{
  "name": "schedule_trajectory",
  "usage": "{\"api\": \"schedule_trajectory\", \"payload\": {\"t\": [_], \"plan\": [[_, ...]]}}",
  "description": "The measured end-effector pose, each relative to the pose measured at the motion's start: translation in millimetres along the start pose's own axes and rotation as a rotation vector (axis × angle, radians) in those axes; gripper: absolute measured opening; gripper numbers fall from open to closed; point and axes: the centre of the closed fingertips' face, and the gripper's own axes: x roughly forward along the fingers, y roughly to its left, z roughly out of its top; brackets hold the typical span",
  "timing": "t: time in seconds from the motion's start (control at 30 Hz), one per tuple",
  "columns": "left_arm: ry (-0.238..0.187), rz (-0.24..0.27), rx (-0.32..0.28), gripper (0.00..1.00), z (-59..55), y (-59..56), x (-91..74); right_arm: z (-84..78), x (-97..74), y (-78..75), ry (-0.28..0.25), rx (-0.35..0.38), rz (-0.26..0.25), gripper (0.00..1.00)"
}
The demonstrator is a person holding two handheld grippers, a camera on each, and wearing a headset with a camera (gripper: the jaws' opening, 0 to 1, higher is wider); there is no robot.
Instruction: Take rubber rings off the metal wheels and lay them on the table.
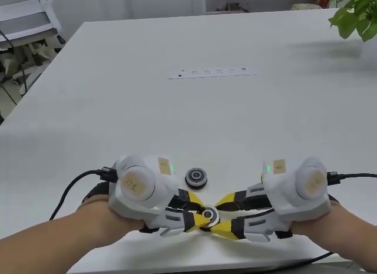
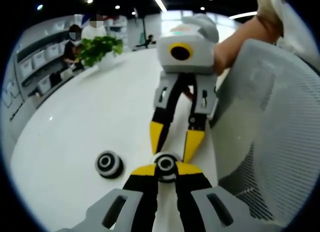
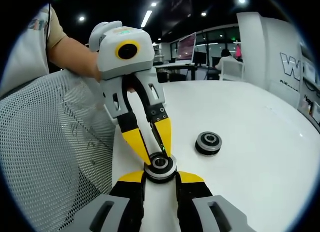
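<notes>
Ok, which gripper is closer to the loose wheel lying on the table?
Left. The left gripper has the loose wheel just beside its jaws; the right gripper sits beyond the held wheel, farther off.

The place reads as an open-plan office or lab workspace. A long white bench (image 1: 118, 97) has a built-in strip of sockets (image 1: 212, 72), and a leafy plant (image 1: 353, 15) stands at its far corner. A white mesh office chair (image 3: 45, 157) stands beside the bench. Beyond are desks with monitors (image 3: 186, 46), a person (image 3: 227, 60) at one of them, shelves of storage bins (image 2: 35, 67), and recessed ceiling lights (image 3: 147, 18).
</notes>
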Motion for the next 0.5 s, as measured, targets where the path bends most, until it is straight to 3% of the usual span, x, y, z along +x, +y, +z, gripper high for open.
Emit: {"api": "schedule_trajectory", "payload": {"t": [0.5], "plan": [[0.001,0.003,-0.004,0.13,0.0,0.4,0.0,-6.1,-5.4,-2.1,-0.002,0.036,-0.012,0.13]]}}
